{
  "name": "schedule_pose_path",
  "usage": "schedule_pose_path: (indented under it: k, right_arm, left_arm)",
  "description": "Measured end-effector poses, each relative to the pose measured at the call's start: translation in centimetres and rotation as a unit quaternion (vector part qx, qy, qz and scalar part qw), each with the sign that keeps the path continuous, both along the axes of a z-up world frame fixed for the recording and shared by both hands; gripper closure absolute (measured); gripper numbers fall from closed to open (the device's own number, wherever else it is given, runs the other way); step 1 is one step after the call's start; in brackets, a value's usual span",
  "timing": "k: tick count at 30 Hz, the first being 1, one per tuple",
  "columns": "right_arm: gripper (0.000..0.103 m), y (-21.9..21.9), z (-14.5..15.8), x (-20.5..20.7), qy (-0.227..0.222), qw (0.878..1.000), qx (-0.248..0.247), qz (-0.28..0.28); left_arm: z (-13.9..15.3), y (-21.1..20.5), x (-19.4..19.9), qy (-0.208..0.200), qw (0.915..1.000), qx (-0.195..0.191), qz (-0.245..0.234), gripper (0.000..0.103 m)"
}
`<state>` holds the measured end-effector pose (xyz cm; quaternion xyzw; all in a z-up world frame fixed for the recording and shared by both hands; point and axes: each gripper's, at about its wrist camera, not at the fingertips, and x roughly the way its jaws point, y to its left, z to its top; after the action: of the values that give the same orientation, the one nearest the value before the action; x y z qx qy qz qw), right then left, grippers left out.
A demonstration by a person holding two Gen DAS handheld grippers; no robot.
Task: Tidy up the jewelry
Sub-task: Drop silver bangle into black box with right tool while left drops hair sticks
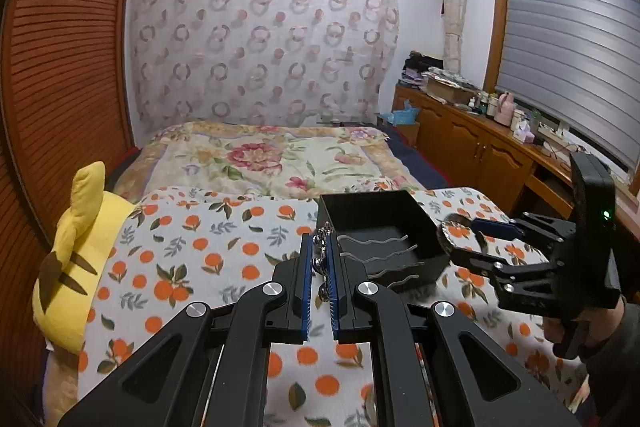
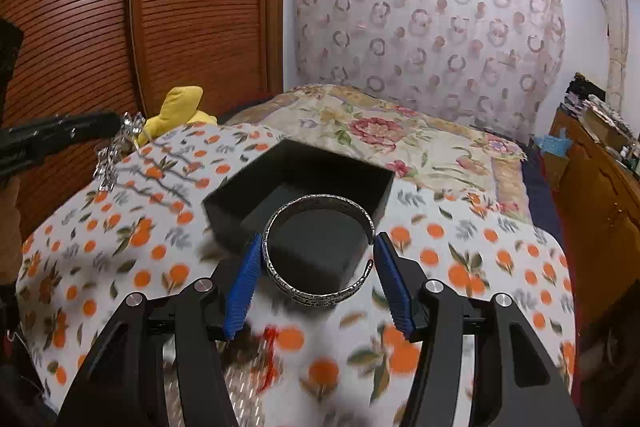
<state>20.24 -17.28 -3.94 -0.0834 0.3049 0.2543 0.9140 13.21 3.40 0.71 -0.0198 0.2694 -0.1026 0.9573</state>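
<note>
A black open box (image 1: 384, 227) sits on the orange-print blanket; it also shows in the right wrist view (image 2: 296, 195). My left gripper (image 1: 320, 247) is shut on a silver beaded chain (image 1: 320, 259), held just left of the box's near left corner. The chain hangs from it in the right wrist view (image 2: 116, 155). My right gripper (image 2: 316, 247) holds a silver cuff bracelet (image 2: 320, 255) between its blue pads, over the box's near edge. From the left wrist view the right gripper (image 1: 464, 239) sits at the box's right side with the bracelet (image 1: 452, 227).
A yellow plush toy (image 1: 76, 259) lies at the bed's left edge by the wooden slatted wardrobe (image 1: 60, 47). A floral quilt (image 1: 272, 155) covers the bed beyond the box. A wooden cabinet (image 1: 480, 143) with clutter stands right.
</note>
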Motion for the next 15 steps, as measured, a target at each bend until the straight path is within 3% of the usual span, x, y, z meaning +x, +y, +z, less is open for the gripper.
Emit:
schedule_pose_path:
  k: [12, 15]
  right_arm:
    - [0.043, 1.6, -2.1, 4.5, 0.030, 0.999, 0.011, 0.015]
    - [0.034, 1.7, -2.2, 4.5, 0.029, 0.999, 0.020, 0.023]
  left_arm:
    - [-0.2, 0.3, 5.0, 0.017, 0.9998, 0.004, 0.011, 0.097]
    - [-0.1, -0.2, 6.1, 0.021, 0.9997, 0.005, 0.009, 0.097]
